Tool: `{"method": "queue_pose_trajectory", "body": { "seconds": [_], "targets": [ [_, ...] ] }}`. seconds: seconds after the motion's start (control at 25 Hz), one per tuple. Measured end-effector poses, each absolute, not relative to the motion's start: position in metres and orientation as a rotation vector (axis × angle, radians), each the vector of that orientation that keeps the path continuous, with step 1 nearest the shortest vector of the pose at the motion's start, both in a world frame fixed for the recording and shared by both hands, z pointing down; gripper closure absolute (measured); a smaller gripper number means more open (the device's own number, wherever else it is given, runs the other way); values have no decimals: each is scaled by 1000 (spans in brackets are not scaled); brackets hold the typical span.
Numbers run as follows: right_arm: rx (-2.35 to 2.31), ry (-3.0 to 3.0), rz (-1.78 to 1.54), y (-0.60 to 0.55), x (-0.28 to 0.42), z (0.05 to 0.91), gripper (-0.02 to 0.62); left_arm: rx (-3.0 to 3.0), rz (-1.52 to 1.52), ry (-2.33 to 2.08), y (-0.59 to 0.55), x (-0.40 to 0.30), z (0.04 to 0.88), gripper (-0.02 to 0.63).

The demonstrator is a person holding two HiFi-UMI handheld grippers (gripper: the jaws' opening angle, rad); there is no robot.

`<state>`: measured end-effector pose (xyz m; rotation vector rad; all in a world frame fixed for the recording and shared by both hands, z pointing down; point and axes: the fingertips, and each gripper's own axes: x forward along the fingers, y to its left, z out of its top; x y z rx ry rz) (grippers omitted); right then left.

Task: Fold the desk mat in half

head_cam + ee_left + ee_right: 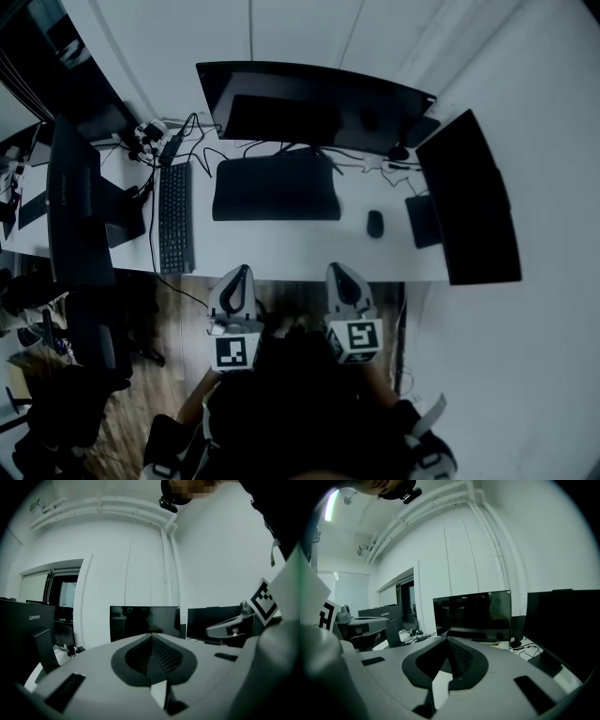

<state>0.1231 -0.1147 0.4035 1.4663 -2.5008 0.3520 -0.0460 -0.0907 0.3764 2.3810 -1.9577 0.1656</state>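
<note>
Basically, both claws hang off the front of the desk, over the person's lap, with nothing in hand. The left claw has its jaws closed tip to tip, and the left gripper view shows only air between them. The right claw is the same: jaws pressed together and empty in the right gripper view.

Beyond them is the white rectangular desk, with a bare strip along its front edge. The black rectangular soft desk mat lies flat past that strip, straight ahead of both claws and well apart from them. Its long axis runs left to right, parallel with the desk's front edge. The left claw lines up with the mat's left half and the right claw with its right end, so neither is clearly nearer. I judge a reach forward by both. Whether the mat is one layer or already doubled cannot be told.

- The black slim keyboard stands end-on to the left of the mat.
- The small black mouse is to the mat's right.
- The wide dark curved monitor is behind it.
</note>
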Motion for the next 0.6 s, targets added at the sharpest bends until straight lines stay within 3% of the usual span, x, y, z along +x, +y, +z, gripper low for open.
{"method": "queue_pose_trajectory", "body": {
  "seconds": [0.6],
  "targets": [
    [1459, -2531, 309, -105, 121, 402, 589, 2380, 149, -1973, -81, -43, 376, 599]
  ]
}}
